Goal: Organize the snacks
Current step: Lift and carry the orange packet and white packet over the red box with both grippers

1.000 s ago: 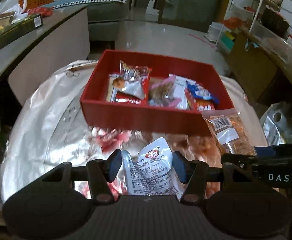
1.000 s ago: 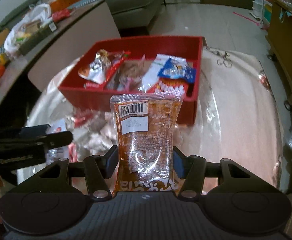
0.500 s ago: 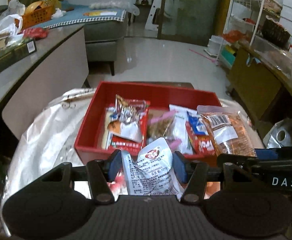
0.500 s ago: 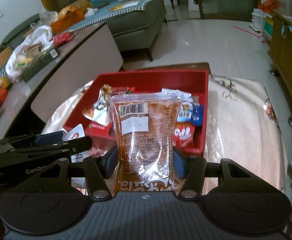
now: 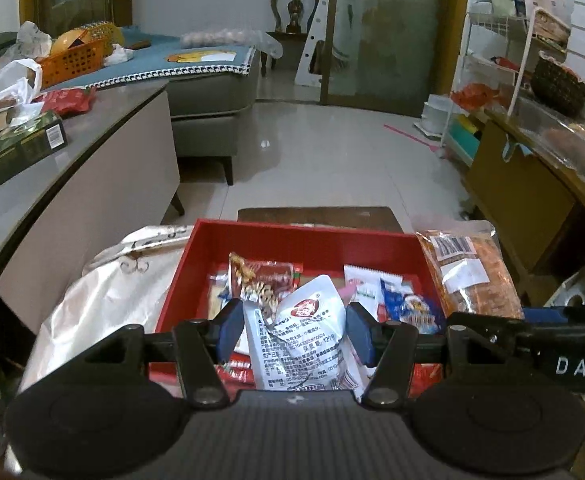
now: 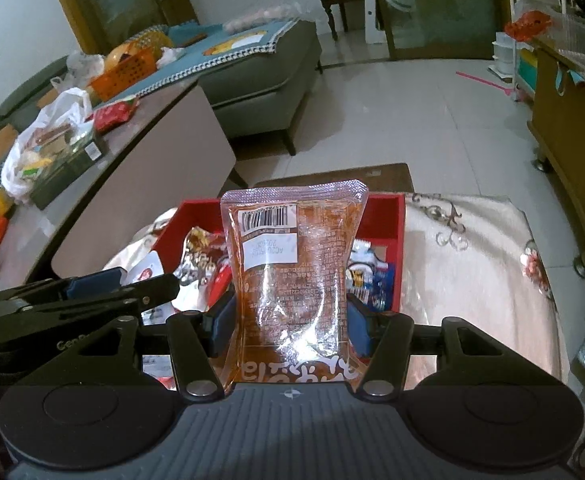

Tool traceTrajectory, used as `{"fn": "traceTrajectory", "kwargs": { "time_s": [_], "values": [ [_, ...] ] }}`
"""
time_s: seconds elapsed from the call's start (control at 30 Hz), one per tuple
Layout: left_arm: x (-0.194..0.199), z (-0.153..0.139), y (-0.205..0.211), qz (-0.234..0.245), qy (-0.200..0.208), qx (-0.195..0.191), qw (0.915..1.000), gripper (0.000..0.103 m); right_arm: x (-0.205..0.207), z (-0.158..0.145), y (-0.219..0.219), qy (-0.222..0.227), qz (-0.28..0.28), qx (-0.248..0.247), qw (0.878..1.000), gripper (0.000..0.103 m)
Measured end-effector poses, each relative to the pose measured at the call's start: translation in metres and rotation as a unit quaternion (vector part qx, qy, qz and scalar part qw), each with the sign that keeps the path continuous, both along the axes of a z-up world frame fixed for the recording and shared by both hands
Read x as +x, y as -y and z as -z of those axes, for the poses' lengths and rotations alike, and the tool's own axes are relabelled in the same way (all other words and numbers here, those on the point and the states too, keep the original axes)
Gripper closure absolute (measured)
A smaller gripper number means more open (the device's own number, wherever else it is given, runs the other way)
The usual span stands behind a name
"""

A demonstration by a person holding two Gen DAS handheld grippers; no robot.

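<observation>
Left tongs [image 5: 294, 334] pinching a white snack packet [image 5: 302, 336] between blue pads [image 5: 228, 330], the packet upright with its printed back toward the camera and its upper edge crumpled. Right tongs [image 6: 290, 324] pinching an orange transparent snack pouch [image 6: 292, 280] by its lower half, the pouch upright, with a barcode label near its top edge. Both packets are held above a red tray [image 5: 260, 242] that rests on a bench draped in a pale glossy cloth [image 6: 472, 280]. In the left wrist view the tray lies at 12 o'clock from the tongs and holds several loose snack packets, among them a red-and-silver packet [image 5: 260, 280] at its left and a blue packet [image 5: 408, 306] at its right; the orange pouch appears at 2 o'clock, over the tray's right wall. In the right wrist view the left tongs enter from 9 o'clock, just beside the pouch, and the tray sits behind the pouch at 12 o'clock. A grey sofa [image 5: 212, 104] stands beyond the bench at 11 o'clock, across a tiled floor [image 5: 332, 152].
</observation>
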State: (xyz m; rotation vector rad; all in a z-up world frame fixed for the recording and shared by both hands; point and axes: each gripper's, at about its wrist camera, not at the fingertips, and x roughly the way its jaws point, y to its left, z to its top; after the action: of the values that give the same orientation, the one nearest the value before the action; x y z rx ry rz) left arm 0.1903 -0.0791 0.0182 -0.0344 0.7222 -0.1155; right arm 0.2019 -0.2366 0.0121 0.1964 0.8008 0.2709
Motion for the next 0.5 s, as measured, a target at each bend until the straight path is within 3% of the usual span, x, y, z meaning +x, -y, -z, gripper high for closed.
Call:
{"fn": "traceTrajectory", "kwargs": {
  "time_s": [0.5],
  "values": [
    [0.034,0.001,0.006,-0.013,0.015,0.017,0.9997,0.053,0.024,0.001,0.001,0.003,0.008,-0.005,1.000,0.039]
  ]
}}
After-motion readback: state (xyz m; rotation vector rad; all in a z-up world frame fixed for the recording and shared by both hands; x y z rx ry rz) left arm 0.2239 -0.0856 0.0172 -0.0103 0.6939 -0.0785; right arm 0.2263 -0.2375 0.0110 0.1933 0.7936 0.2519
